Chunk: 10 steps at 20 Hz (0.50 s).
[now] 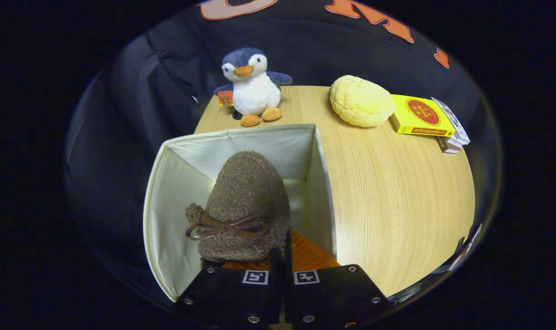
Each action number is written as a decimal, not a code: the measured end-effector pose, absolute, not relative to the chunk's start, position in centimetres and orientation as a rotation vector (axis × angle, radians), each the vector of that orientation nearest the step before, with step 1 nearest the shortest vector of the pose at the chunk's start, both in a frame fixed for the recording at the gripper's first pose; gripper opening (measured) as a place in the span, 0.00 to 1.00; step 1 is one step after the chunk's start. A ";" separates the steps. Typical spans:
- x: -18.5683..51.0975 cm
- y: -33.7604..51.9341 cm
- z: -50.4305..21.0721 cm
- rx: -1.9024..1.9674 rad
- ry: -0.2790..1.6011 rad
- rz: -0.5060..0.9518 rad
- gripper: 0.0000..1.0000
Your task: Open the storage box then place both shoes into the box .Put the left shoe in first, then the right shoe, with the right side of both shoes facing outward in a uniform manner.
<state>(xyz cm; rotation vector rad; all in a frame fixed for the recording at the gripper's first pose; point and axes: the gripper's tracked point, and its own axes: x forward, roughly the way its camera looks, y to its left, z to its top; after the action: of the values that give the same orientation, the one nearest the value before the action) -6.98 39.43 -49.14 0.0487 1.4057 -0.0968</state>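
One fuzzy brown slipper with a leather bow [245, 206] hangs over the open cream fabric box [167, 183], its heel edge pinched in the nearly closed gripper [281, 256]; plush penguin [252, 87] at twelve o'clock

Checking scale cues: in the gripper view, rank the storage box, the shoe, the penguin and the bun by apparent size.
1. storage box
2. shoe, pinched by the gripper over the box
3-4. penguin and bun look alike; both stand farther off, so true size is unsure.

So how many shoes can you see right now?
1. A brown fuzzy shoe hangs toe-first over the open storage box, its heel rim pinched between the gripper fingers. A second shoe could be hidden beneath it in the box.
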 end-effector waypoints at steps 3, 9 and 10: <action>-6.9 39.2 -49.3 -0.008 1.393 -0.101 0.11; -7.7 40.2 -47.6 0.036 1.399 -0.039 0.35; -7.9 40.1 -46.9 0.042 1.395 -0.028 0.36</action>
<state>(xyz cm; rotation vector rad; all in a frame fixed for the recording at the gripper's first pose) -7.87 40.14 -46.92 0.0417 1.3948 -0.0279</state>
